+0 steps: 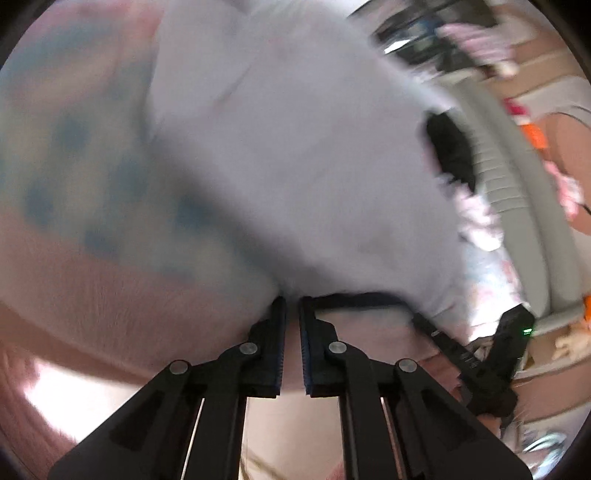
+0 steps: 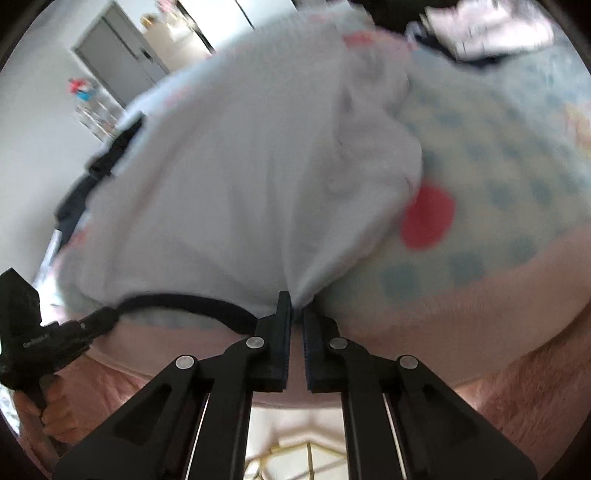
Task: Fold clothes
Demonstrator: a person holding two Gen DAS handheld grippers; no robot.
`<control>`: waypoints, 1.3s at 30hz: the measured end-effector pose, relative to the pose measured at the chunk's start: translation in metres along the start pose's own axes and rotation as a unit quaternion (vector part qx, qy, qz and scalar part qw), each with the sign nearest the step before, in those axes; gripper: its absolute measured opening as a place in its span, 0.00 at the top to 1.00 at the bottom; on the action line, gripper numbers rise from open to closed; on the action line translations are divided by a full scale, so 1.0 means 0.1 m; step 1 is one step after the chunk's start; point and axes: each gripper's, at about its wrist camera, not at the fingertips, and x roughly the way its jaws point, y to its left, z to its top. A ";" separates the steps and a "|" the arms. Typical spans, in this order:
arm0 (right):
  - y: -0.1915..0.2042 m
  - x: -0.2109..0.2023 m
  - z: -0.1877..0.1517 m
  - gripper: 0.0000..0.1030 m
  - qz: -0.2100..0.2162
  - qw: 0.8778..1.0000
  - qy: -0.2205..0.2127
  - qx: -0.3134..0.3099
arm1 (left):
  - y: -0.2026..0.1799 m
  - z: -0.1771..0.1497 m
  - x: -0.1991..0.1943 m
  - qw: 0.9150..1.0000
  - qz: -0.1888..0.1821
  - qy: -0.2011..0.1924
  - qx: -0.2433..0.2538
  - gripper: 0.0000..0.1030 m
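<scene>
Both tools pinch the shirt [image 1: 295, 147] hem — left tool [image 1: 292, 308], right tool [image 2: 297, 310]; keep it taut, lay evenly.

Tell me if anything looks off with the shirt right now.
Nothing looks damaged. The light grey shirt lies on the checked bedspread, bunched and rumpled along its right side, not yet smoothed flat. Each hand-held gripper pinches its dark-trimmed near edge.

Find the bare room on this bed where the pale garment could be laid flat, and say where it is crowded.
Free: the dotted blanket right of the pale garment, and the pink cover along the near edge. Crowded: the far end, with heaped clothes. Both the left gripper and right gripper pinch the garment's near hem.
</scene>
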 end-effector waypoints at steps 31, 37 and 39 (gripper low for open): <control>-0.28 0.92 3.89 0.56 -0.148 0.988 0.029 -0.027 | -1.78 4.19 1.30 0.978 0.171 -0.019 0.115 0.56; -0.36 1.00 4.15 0.51 -0.116 0.992 0.055 0.003 | -1.75 4.37 1.56 0.991 0.112 0.037 0.060 0.69; -0.37 1.14 4.26 0.50 -0.099 0.993 0.066 0.004 | -1.73 4.35 1.51 0.991 0.120 0.026 0.056 0.89</control>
